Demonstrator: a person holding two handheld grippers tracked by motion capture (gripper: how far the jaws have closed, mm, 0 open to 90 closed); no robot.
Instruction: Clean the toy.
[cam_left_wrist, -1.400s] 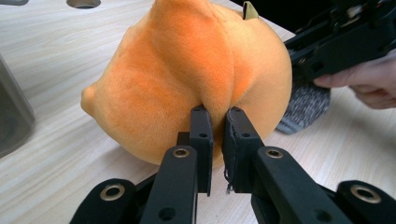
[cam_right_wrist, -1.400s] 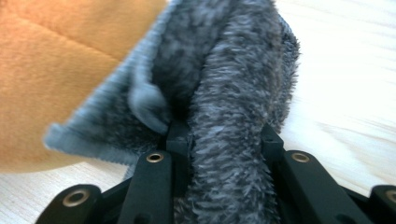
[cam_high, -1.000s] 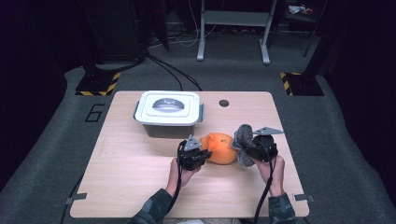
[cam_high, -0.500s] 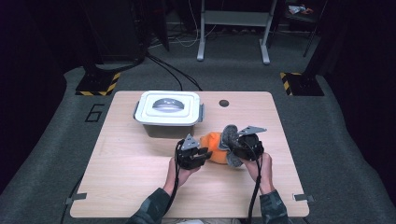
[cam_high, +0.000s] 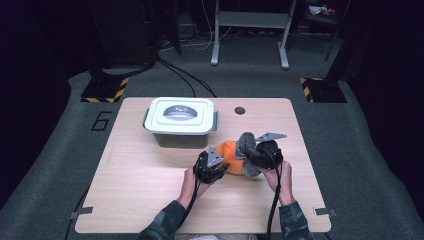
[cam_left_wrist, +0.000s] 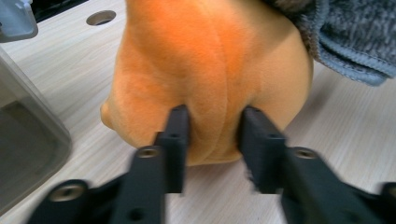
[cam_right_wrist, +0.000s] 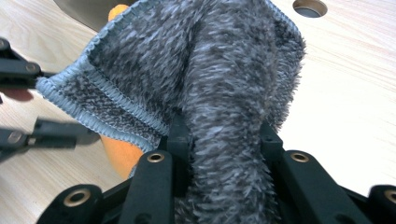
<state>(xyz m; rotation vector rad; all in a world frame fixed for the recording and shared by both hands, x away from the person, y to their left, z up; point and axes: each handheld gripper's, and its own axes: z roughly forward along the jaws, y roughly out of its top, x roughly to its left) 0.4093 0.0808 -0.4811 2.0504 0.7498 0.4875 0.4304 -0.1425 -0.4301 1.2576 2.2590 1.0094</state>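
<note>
Left tool (cam_left_wrist: 212, 135): we pinch a fold of the orange plush (cam_left_wrist: 205, 70); its jaws just eased then tightened, so it could slip.
Right tool (cam_right_wrist: 224, 135): we clamp the grey cloth (cam_right_wrist: 201, 70); pulling may drag the plush.

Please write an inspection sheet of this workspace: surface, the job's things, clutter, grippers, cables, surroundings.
Surface: light wooden table, round hole near its far edge.
Job's things: orange plush ball on the table; fuzzy grey cloth lifted against its right side.
Clutter: grey plastic box with white lid, closed, behind the ball.
Grippers: left gripper pinches a fold of the ball, jaws just closing; right gripper shut on the cloth.
Cables: black cable trails from each gripper; more on the floor behind.
Surroundings: dark carpet, metal stand legs, yellow-black striped bases.
</note>
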